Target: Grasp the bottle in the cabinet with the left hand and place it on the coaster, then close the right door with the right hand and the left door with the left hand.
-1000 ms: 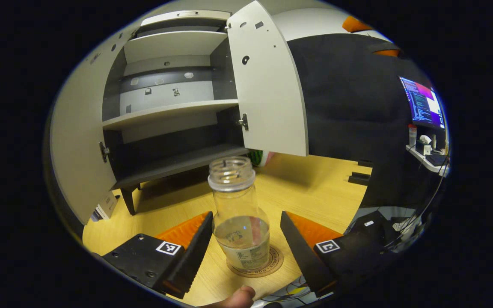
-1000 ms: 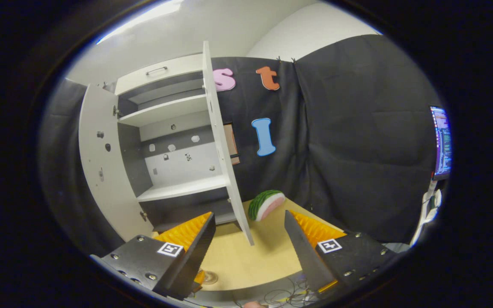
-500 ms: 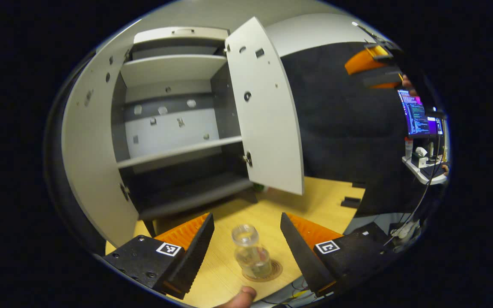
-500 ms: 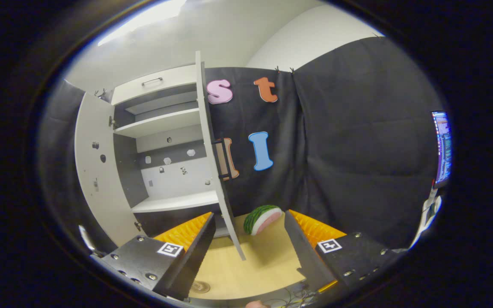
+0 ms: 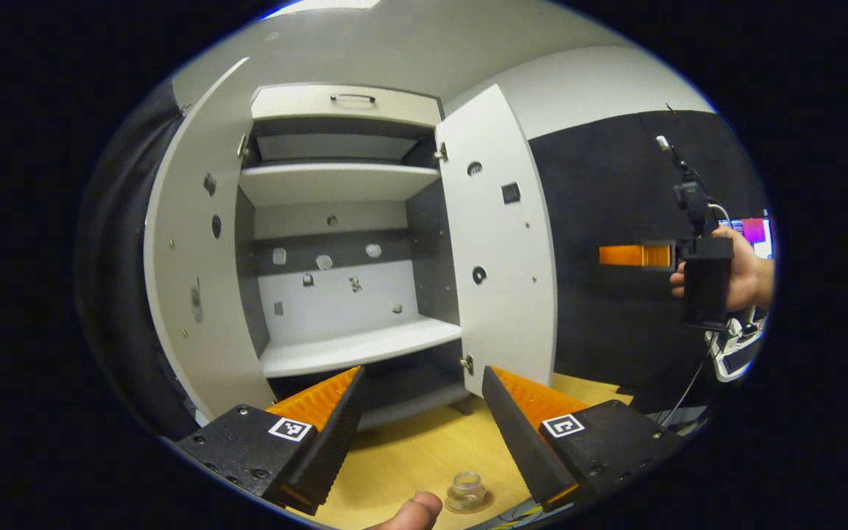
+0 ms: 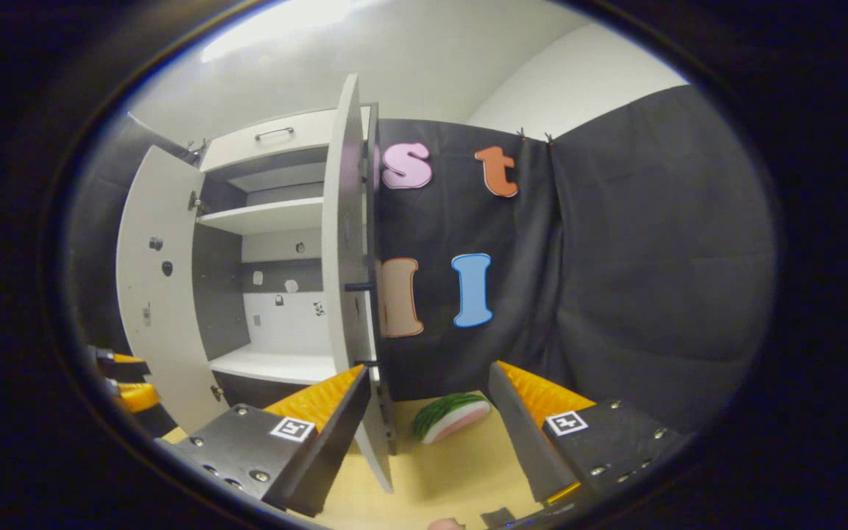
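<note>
On the far left of the cabinet (image 5: 336, 243), the left door (image 5: 181, 250) stands wide open. Next comes the left tool (image 5: 420, 430), spread wide and holding nothing. Low down, near the counter's (image 5: 424, 456) front edge, the bottle (image 5: 467, 489) sits on the coaster (image 5: 468, 503). It looks like glass, so likely hard, smooth and easy to break. Further right, the right door (image 5: 497, 250) hangs open; it looks stiff and flat, best pushed near its free edge. On the far right, the right tool (image 6: 428, 427) is also wide apart and empty.
</note>
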{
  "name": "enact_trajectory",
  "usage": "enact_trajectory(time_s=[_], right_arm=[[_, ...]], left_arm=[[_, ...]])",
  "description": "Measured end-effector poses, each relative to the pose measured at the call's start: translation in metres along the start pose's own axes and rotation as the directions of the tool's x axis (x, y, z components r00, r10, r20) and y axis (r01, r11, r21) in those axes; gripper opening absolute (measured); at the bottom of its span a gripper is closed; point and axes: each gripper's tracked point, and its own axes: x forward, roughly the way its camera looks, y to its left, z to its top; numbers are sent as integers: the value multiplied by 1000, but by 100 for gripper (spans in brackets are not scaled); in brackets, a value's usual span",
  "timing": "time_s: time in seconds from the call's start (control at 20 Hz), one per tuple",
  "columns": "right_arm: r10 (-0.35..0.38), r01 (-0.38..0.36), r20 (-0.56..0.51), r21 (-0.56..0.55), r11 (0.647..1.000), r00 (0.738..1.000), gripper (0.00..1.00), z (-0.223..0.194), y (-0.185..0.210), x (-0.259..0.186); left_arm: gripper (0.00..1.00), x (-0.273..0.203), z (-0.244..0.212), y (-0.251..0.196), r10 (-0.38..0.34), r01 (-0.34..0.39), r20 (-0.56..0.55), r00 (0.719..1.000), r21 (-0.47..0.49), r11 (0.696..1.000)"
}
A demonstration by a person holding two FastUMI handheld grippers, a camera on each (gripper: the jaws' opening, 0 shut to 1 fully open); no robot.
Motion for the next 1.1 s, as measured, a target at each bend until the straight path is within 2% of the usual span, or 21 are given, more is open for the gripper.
enact_trajectory(time_s=[0.2,0.35,0.45,0.6,0.75,0.9,0.95,1.0,1.1], right_arm=[[-99,97,25,50,994,995,98,40,-54,63],[-130,132,-24,83,988,991,98,53,-67,100],[-104,106,-33,67,992,994,98,64,-59,118],[-106,108,-46,48,993,993,98,69,-49,136],[-69,72,-71,43,997,995,98,60,-31,155],[-54,53,-73,-14,999,996,98,58,-14,158],[-58,55,-77,-44,998,995,89,57,-13,156],[-60,56,-83,-52,997,995,93,58,-13,158],[-27,23,-78,-57,998,997,93,58,-4,161]], left_arm=[[98,-1,45,26,21,-20,21,1000,-43,999],[98,-6,56,47,42,-41,4,999,-79,996],[100,-6,64,56,51,-48,30,998,-87,995],[98,-10,67,66,42,-42,71,997,5,999],[97,-16,82,62,30,-40,143,989,70,997],[98,-28,65,53,10,-17,90,996,73,997],[97,-31,59,48,2,-6,63,998,55,998],[100,-37,49,52,16,-18,34,999,49,999],[98,-47,39,58,44,-44,-4,999,34,998]])
